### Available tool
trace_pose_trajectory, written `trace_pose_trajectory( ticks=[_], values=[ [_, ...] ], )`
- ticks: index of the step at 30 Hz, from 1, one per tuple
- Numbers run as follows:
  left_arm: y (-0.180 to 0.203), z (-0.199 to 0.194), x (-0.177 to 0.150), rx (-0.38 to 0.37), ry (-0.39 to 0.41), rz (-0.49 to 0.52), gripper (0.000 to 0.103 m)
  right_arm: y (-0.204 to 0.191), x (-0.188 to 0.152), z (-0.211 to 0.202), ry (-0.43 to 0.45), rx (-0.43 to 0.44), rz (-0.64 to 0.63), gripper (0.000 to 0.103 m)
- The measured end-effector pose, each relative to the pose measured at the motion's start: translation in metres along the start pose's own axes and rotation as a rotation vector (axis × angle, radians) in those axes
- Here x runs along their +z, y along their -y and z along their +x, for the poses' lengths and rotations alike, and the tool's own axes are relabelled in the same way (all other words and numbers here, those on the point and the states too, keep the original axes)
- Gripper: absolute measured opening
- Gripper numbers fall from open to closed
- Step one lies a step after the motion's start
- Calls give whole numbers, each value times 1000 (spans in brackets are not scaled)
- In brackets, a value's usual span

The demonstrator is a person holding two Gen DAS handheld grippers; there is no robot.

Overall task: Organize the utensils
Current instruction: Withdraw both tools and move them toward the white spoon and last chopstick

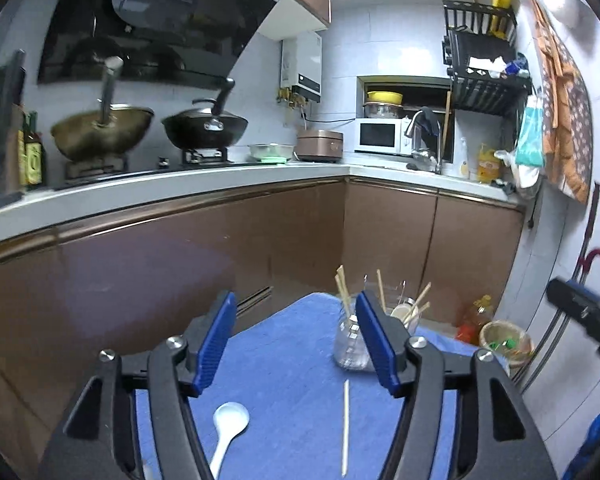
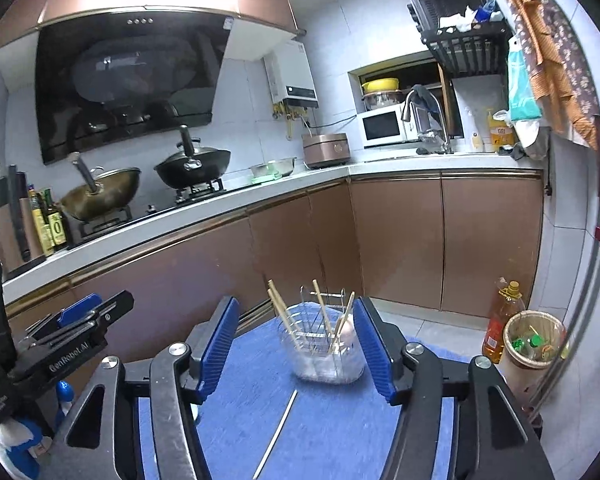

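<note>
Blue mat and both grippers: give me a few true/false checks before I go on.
1. The left gripper is open and empty. True.
2. The white spoon already stands in the glass jar. False: it lies flat on the blue mat.
3. One loose chopstick lies on the mat. True.
4. The jar holds no chopsticks. False: several stand in it.
5. The right gripper grips a chopstick. False: it is open, holding nothing.
</note>
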State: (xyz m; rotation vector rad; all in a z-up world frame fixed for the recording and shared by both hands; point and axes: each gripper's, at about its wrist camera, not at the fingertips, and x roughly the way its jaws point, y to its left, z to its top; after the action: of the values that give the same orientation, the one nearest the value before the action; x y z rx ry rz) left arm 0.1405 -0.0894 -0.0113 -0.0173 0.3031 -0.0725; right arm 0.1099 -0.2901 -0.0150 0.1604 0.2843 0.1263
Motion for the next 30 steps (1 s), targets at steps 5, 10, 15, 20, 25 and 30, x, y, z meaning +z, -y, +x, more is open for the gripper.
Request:
trace_pose_trajectory(
  ticks=[5, 10, 15, 20, 25, 30],
  values=[
    [1, -41, -29, 19, 1, 25, 60, -8, -22, -40, 9, 9, 18, 60],
    [7, -74, -48, 23, 20, 57, 61, -14, -37, -63, 9, 15, 21, 60],
    [9, -98, -54, 27, 45, 72, 61, -19, -45, -82, 28, 32, 27, 61],
    [10, -117, -57, 38, 75, 80, 61, -21, -53, -94, 40, 46, 30, 63],
    [13, -125, -59, 52, 87, 92, 63, -19, -59, -101, 47, 53, 39, 63],
    [13, -126, -61, 64, 91, 97, 64, -13, -63, -103, 53, 54, 52, 65]
  ],
)
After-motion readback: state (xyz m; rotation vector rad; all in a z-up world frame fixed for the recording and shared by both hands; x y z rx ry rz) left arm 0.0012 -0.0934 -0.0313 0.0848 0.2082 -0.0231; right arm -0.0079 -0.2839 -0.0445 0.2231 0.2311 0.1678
